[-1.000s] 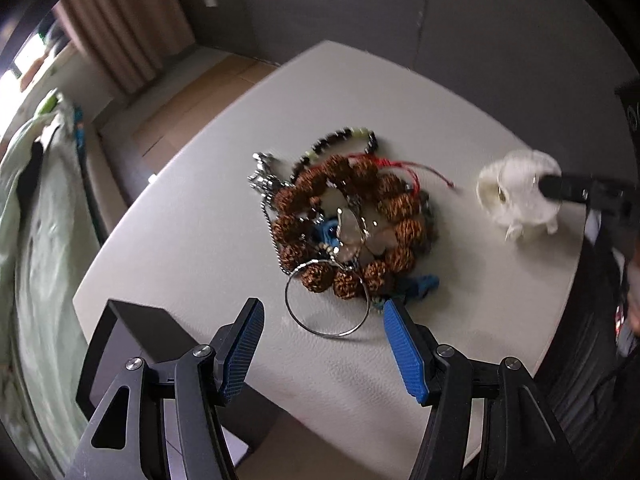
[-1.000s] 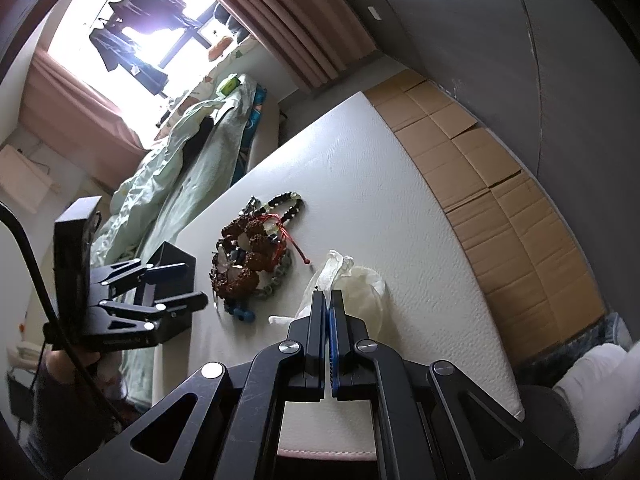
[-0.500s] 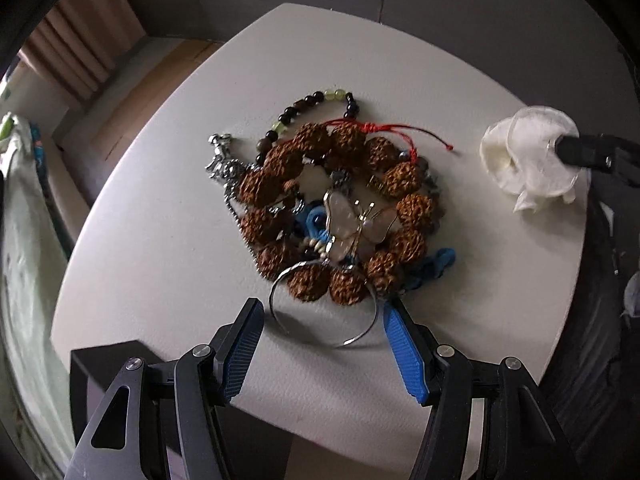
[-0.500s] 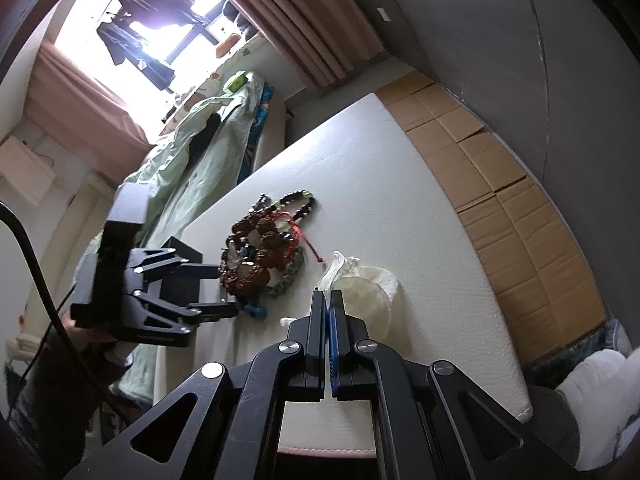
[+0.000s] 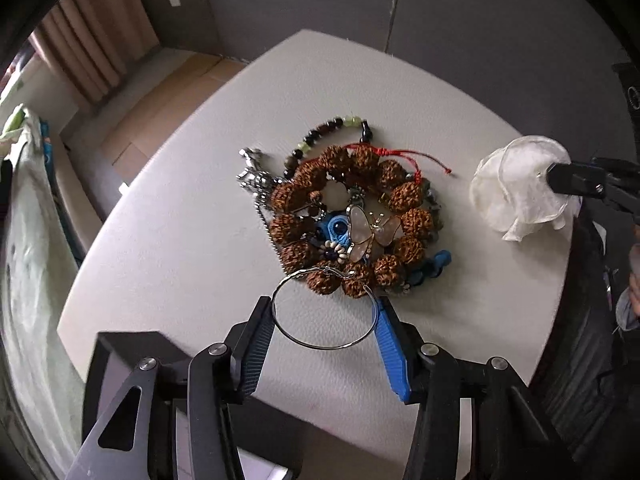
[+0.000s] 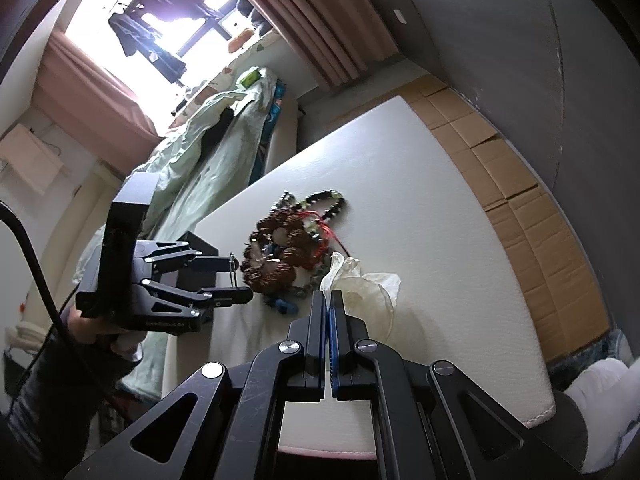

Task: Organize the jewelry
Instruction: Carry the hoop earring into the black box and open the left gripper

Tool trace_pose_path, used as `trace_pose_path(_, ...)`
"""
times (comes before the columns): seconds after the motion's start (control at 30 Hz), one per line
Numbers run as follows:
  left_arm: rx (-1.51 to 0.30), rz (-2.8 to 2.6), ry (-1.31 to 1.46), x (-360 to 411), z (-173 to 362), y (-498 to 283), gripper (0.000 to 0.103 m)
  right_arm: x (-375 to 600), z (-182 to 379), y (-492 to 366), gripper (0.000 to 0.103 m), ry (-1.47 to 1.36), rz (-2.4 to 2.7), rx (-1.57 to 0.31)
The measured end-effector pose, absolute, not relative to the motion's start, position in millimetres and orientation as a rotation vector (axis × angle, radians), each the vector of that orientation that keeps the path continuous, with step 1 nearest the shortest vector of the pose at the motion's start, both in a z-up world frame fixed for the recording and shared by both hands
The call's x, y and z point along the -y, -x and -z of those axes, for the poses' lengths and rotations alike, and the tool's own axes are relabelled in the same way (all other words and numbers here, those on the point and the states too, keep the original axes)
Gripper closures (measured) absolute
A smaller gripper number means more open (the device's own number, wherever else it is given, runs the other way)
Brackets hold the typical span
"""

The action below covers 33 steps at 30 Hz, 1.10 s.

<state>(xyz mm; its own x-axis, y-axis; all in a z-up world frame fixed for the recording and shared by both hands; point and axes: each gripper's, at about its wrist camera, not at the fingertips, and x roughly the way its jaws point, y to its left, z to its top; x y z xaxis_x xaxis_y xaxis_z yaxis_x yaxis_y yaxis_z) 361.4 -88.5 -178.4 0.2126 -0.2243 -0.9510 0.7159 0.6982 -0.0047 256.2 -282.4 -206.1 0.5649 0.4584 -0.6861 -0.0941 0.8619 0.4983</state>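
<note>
Left wrist view: left gripper (image 5: pixel 324 320) straddles the silver hoop ring (image 5: pixel 325 307) at the near edge of the jewelry pile (image 5: pixel 352 216), mid-table on the white table (image 5: pixel 180 248). Jaws have just been closing, hoop between them; pads sit right at the wire on both sides, but firm contact isn't clear, so I read it as not yet clamped. Right gripper (image 5: pixel 554 176) enters from the right, pinching the white organza pouch (image 5: pixel 520 188).

Risk: the hoop's far arc overlaps the brown rudraksha bead bracelet (image 5: pixel 348 212) and looks linked near the butterfly pendant (image 5: pixel 370 230). Lifting could drag the whole tangle. Thin round wire may also squirt out of the pads or tilt flat if squeezed off-centre.

Versus a second ago: the pile sits larger and more centred, the hoop lies between the pads instead of ahead of them, and the gap is narrower.

Right wrist view: right gripper (image 6: pixel 329 300) fully closed on the pouch (image 6: pixel 368 292) edge, near-right of the pile (image 6: pixel 288 248). Left gripper (image 6: pixel 240 278) is now at the pile's near-left edge; earlier it was well short of it.
</note>
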Motion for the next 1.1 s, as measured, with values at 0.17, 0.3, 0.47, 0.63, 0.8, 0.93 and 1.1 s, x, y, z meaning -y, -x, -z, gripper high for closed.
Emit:
trace_pose_path(0.17, -1.142, 0.676, -0.454, 73, 154, -353, 0.051, 268, 196, -257, 0.1, -0.422, -0.355, -0.909)
trace_pose_path(0.3, -1.098, 0.656, -0.411, 54, 129, -347, 0.051, 252, 186, -258, 0.1, -0.408, -0.382, -0.893)
trace_pose_path(0.47, -1.084, 0.614, -0.401, 28, 121, -346, 0.051, 225, 173, -261, 0.1, -0.379, -0.427, -0.879)
trace_pose_path(0.63, -1.1, 0.548, -0.379, 1, 125, -344, 0.051, 197, 163, -264, 0.1, -0.348, -0.474, -0.871)
trace_pose_path(0.8, -1.123, 0.511, -0.327, -21, 131, -345, 0.044, 170, 157, -269, 0.1, -0.33, -0.514, -0.872)
trace_pose_path(0.93, -1.103, 0.485, -0.277, -43, 127, -339, 0.025, 143, 151, -277, 0.1, -0.315, -0.554, -0.872)
trace_pose_path(1.1, -1.079, 0.46, -0.235, -65, 119, -326, 0.024, 109, 141, -287, 0.1, -0.293, -0.602, -0.86)
